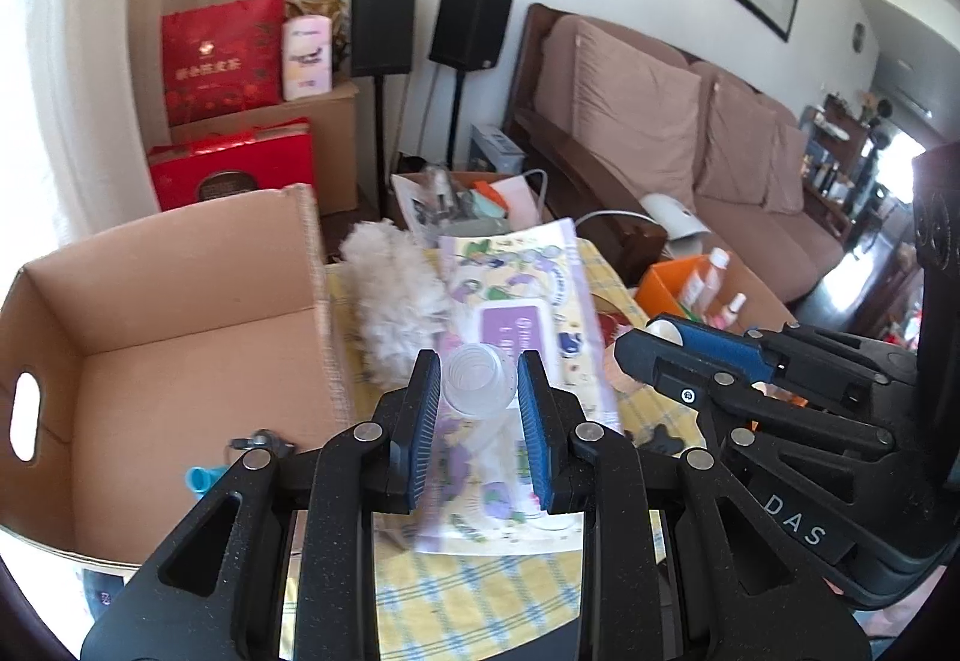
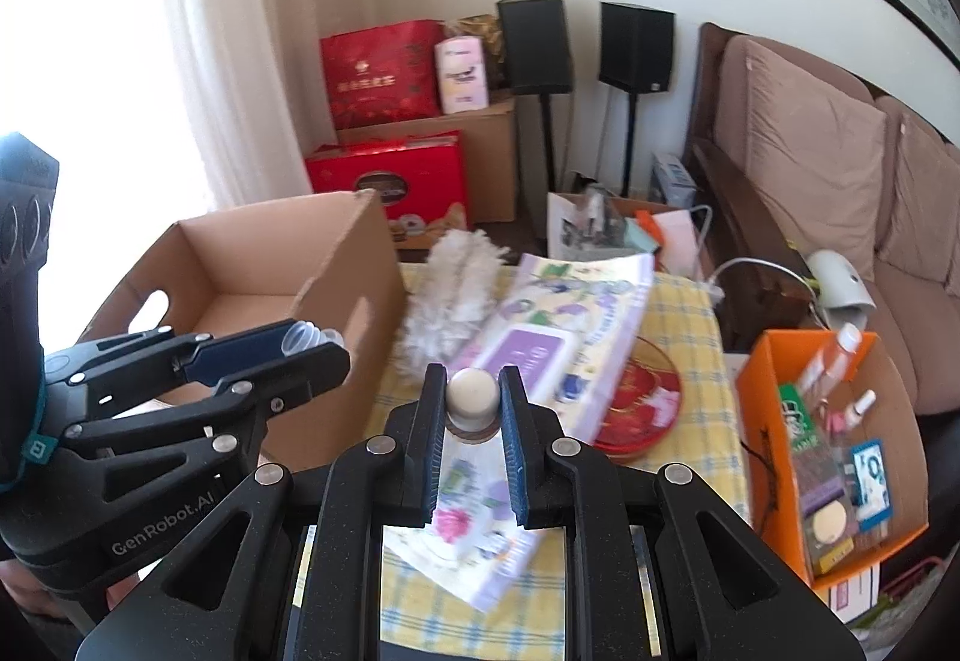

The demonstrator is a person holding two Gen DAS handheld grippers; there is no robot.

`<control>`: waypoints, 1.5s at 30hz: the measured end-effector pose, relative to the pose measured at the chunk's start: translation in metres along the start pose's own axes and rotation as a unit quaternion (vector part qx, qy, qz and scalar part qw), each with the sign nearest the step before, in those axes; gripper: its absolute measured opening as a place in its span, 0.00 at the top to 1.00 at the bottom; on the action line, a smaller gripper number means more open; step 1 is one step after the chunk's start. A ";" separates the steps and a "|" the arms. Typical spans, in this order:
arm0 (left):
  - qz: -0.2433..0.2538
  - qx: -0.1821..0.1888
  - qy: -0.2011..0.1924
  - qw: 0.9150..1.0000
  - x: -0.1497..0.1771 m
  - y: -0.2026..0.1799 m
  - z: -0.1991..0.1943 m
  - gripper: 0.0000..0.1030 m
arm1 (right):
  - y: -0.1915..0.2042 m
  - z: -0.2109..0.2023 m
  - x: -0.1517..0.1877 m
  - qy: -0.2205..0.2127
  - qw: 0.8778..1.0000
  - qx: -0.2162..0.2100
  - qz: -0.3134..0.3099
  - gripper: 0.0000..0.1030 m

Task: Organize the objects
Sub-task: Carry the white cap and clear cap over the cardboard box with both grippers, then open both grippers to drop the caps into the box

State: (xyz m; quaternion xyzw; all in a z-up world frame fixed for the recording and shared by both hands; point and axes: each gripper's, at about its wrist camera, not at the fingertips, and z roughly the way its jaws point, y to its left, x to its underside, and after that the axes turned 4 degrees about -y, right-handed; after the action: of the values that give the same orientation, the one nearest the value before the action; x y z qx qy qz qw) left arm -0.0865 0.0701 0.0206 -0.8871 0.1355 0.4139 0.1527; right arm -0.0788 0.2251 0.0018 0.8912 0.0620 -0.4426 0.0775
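Hard to say what the left gripper (image 1: 477, 391) has: something clear, ribbed plastic with a threaded round mouth, maybe a small bottle (image 1: 474, 382), pinched between the blue ridged pads with its lower part hidden. The right gripper (image 2: 472, 400) is clamped on a smooth cream knob-topped thing (image 2: 473, 395) whose body is also out of sight. Both hang over the yellow checked tablecloth (image 2: 690, 313), beside the open, seemingly empty corrugated cardboard box (image 1: 180, 313). A fluffy white duster (image 1: 390, 301) and a glossy wipes pack (image 2: 540, 355) lie underneath, slightly blurred. The orange box (image 2: 774, 409) is cut off at the edge.
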 end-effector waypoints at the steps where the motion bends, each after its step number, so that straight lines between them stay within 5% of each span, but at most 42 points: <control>1: -0.002 -0.004 -0.001 1.000 0.000 0.005 -0.002 0.76 | 0.004 0.002 -0.001 0.000 1.000 -0.003 -0.003 0.84; 18: -0.030 -0.052 0.010 0.998 0.008 0.079 -0.014 0.76 | 0.068 0.034 -0.020 0.011 0.996 -0.074 -0.038 0.84; 40: -0.084 -0.050 0.058 0.993 0.039 0.126 0.005 0.75 | 0.113 0.078 -0.011 0.059 0.987 -0.135 -0.063 0.82; 45: -0.096 -0.049 0.056 0.993 0.039 0.130 0.003 0.58 | 0.111 0.074 -0.009 0.053 0.988 -0.127 -0.063 0.76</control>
State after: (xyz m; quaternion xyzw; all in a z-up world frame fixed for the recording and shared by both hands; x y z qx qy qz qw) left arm -0.1125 -0.0522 -0.0323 -0.9243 0.0374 0.3530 0.1399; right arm -0.1221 0.1021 -0.0253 0.8907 0.1776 -0.3871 0.1590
